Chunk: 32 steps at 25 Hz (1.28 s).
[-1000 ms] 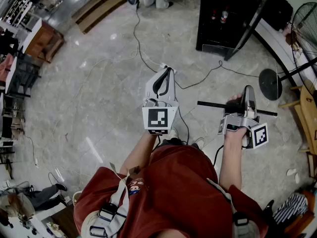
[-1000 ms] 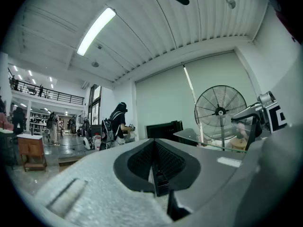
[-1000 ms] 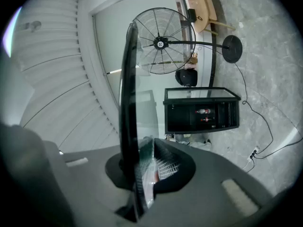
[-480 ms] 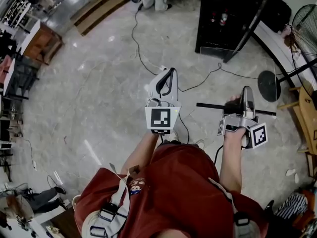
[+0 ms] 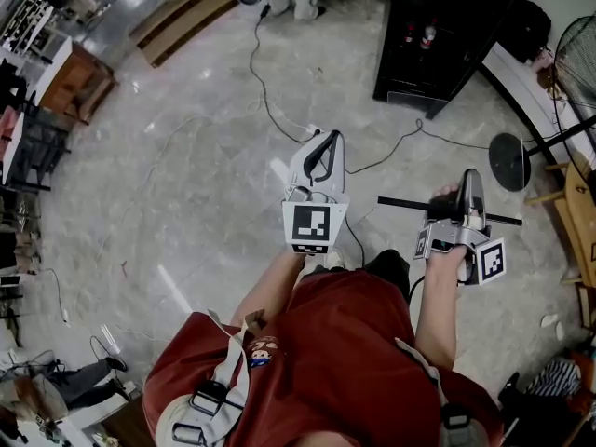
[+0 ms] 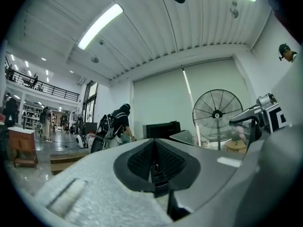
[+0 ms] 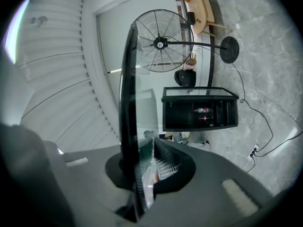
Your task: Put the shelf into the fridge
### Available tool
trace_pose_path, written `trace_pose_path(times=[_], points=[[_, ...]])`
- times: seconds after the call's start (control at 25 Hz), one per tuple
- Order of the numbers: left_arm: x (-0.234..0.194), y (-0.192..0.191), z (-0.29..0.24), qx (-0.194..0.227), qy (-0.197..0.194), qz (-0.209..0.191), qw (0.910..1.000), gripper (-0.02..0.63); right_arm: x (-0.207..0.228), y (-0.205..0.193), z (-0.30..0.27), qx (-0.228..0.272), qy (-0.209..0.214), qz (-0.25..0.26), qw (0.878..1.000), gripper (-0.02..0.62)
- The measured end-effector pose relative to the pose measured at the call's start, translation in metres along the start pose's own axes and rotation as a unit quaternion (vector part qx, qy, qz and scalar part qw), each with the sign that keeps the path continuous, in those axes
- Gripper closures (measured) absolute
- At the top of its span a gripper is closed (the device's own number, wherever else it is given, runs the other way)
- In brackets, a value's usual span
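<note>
Jaws of the right gripper [image 5: 471, 186], in the head view, are clamped on the shelf [image 5: 400, 201]. It shows edge-on as a dark bar carried in the air, well short of the fridge [image 5: 438, 35]. That black fridge stands on the floor [image 5: 186, 184], and bottles [image 5: 419, 35] show inside it. The left gripper [image 5: 321, 147] carries nothing and is also well short of the fridge.

From the left gripper view, its jaws lie together with nothing between them.

From the right gripper view, the jaws pinch one edge of the shelf, a glass pane in a dark frame that stands on its edge. The fridge lies ahead, well apart from the pane, its front facing the gripper.

As I judge it, the pick-up is done and the carry is under way. Left to do: close the gap to the fridge, turn the pane flat, slide it into the fridge at a free level clear of the bottles, then let go.
</note>
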<state>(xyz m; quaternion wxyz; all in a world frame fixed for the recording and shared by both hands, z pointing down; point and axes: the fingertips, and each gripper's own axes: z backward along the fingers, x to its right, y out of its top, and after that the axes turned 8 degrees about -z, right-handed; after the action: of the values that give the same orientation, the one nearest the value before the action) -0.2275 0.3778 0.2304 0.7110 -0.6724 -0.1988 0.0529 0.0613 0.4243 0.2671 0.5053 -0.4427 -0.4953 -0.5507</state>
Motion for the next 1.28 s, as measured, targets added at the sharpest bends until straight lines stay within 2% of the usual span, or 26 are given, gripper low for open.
trace_pose_path(times=[0.28, 0.6, 0.92, 1.28], points=[[-0.016, -0.019, 0.0, -0.01, -0.005, 0.014, 0.9998, 0.6, 0.009, -0.014, -0.002, 0.003, -0.008, 0.006, 1.0, 0.575], [-0.015, -0.034, -0.044, -0.026, -0.001, 0.007, 0.9996, 0.6, 0.037, 0.001, -0.047, 0.004, -0.021, -0.016, 1.0, 0.575], [0.011, -0.04, -0.149, -0.042, -0.023, -0.002, 0.9989, 0.6, 0.056, 0.05, -0.127, 0.009, -0.023, -0.016, 1.0, 0.575], [0.04, -0.035, -0.262, -0.056, -0.031, -0.017, 0.9978, 0.6, 0.077, 0.115, -0.209, 0.025, -0.036, -0.047, 0.998, 0.575]])
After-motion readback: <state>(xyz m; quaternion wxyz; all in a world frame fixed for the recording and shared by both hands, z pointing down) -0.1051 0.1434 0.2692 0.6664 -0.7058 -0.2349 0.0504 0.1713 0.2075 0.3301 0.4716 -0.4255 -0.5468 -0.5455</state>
